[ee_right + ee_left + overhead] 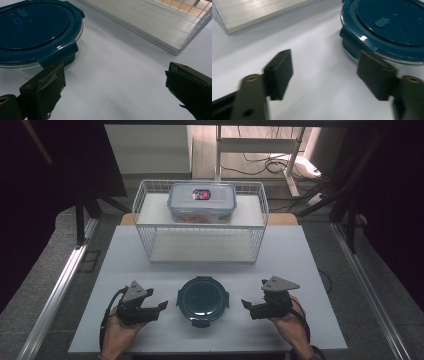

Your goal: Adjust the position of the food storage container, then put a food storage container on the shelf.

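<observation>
Since the room around the table is so dark, you can't make out much past the edges in the high view; the rectangular clear container [202, 202] on top of the white wire rack [200, 221] has a label and something reddish inside, but both are too small to read. Your left gripper view is a bit blurry, and it cuts off the far side of the round blue-lidded container [387, 25]; your right gripper view crops the same container [35, 30] at the left edge, and the rack's shelf [160, 22] runs out of the top corner.

As for your hands: both forearms come in from the bottom; your left hand [120, 332] holds the left gripper [161, 306] pointing inward toward the round container [203, 301], which sits on the white table [300, 265] right between the two grippers, in front of the rack. Your right hand [290, 325] holds the right gripper [245, 304] aimed back at it from the other side; both grippers' jaws are spread wide with nothing between them, near the container but apart from it.
</observation>
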Demonstrator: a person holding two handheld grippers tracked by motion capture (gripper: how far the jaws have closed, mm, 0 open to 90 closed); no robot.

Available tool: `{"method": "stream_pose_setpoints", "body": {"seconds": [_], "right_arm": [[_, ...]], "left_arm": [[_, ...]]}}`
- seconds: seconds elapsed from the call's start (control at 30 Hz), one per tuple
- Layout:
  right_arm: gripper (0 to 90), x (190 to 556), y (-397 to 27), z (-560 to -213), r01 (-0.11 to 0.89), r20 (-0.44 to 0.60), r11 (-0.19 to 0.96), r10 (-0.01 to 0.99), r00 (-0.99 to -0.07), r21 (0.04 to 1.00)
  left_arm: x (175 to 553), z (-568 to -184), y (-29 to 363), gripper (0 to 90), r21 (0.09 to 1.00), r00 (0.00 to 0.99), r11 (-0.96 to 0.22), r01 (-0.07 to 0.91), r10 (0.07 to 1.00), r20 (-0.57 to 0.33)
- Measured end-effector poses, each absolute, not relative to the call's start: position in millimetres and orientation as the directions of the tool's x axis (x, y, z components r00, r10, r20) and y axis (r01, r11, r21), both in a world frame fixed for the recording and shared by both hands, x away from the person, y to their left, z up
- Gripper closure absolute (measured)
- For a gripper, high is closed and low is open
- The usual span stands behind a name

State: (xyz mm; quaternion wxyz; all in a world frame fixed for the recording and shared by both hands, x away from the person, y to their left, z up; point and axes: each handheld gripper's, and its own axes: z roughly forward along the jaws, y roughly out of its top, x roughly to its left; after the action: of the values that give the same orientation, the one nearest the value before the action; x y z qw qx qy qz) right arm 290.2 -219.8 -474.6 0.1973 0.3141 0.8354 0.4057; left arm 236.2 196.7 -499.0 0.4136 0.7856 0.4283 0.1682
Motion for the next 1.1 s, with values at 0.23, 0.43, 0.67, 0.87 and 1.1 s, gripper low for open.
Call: {"method": "stream_pose_setpoints", "body": {"seconds": [0.23, 0.43, 0.67, 0.87, 1.1], "right_arm": [[2.3, 280, -224, -478, 0.358, -0.079, 0.470, 0.686, -0.723, 0.807], [2.2, 272, -223, -483, 0.339, -0.110, 0.496, 0.675, -0.730, 0.799], [2.1, 271, -221, -488, 0.347, -0.115, 0.516, 0.668, -0.735, 0.783], [2.1, 273, -223, -489, 0.354, -0.111, 0.515, 0.671, -0.733, 0.781], [2.1, 273, -223, -490, 0.356, -0.111, 0.516, 0.672, -0.732, 0.779]], "left_arm": [[224, -505, 205, 7.3, 0.799, 0.584, -0.289, 0.528, 0.807, -0.094], [226, -513, 214, 5.3, 0.809, 0.568, -0.275, 0.520, 0.819, -0.086], [226, -515, 211, 6.1, 0.800, 0.568, -0.298, 0.520, 0.820, -0.063], [227, -515, 212, 5.7, 0.802, 0.561, -0.292, 0.521, 0.826, -0.063], [227, -515, 212, 5.4, 0.802, 0.560, -0.287, 0.523, 0.826, -0.069]]}}
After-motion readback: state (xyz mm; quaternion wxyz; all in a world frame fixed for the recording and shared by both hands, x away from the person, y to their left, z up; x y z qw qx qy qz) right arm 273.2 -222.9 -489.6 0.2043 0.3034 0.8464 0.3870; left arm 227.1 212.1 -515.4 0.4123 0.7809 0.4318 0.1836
